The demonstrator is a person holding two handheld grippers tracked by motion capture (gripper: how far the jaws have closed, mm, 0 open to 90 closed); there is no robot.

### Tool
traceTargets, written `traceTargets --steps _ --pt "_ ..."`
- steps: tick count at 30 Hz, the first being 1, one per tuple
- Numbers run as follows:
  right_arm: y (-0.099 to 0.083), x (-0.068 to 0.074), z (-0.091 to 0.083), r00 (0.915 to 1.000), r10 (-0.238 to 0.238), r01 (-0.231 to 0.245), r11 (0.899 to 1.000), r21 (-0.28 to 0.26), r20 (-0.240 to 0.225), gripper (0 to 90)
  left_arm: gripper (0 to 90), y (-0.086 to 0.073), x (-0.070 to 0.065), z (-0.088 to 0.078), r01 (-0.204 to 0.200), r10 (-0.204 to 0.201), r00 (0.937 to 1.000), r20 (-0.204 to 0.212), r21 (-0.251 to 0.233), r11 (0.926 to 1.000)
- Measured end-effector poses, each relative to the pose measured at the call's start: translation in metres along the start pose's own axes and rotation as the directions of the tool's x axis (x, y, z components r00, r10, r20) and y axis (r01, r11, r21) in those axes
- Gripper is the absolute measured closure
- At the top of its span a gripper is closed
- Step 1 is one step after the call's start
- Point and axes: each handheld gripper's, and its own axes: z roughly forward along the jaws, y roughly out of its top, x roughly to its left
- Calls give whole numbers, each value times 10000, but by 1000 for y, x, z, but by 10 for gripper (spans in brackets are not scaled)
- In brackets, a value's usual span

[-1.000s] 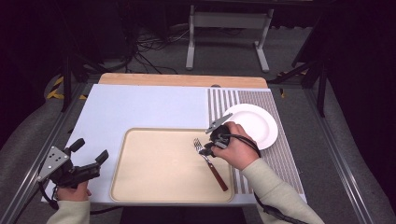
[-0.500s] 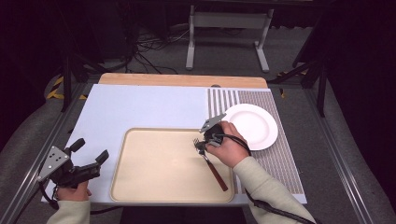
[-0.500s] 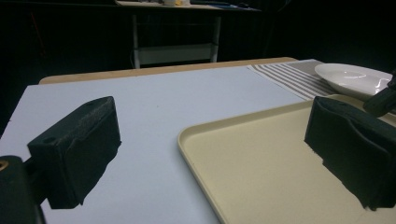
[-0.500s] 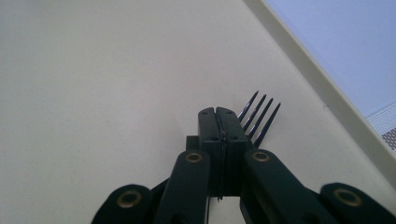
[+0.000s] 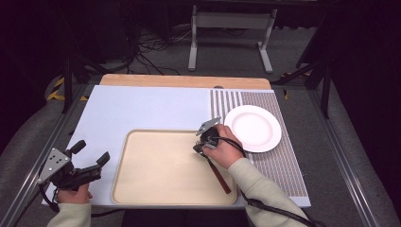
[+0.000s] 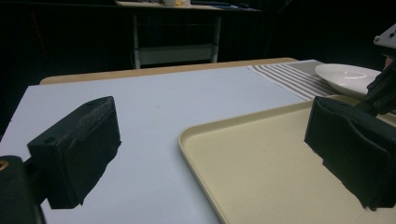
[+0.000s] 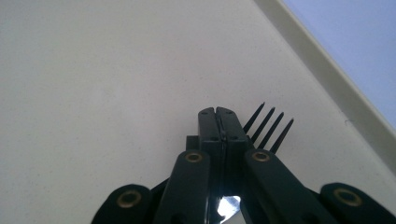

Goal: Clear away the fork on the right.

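High view: the right tongs [image 5: 203, 144] sit clenched over the neck of the fork [image 5: 218, 170], which lies at the right side of the tray [image 5: 142, 189] — the handle could swing and scrape. Left gripper view: left tongs [image 6: 210, 154] released, idle over the surface [image 6: 140, 107]. Right gripper view: jaws pressed together beside the tines [image 7: 268, 128] — I judge they may have missed the fork and come up bare.

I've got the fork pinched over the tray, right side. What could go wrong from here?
1. The right gripper is shut on the fork near its head, so the long handle trailing behind could swing or twist in the jaws.
2. The tines sit low over the tray; dropping further may scrape it or lever the fork loose.
3. The plate lies close beside the hand; a sideways sweep could knock it.
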Motion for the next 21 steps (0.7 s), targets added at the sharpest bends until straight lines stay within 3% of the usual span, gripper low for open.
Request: traceTargets --steps 11,21 --pt "-1 -2 13 10000 43 -42 9998 -170 50 900 39 0 -1 0 51 -51 10000 -8 -17 10000" --pt "-2 -7 10 9986 56 -56 10000 -5 519 900 39 0 -1 0 60 -60 10000 -13 -30 10000"
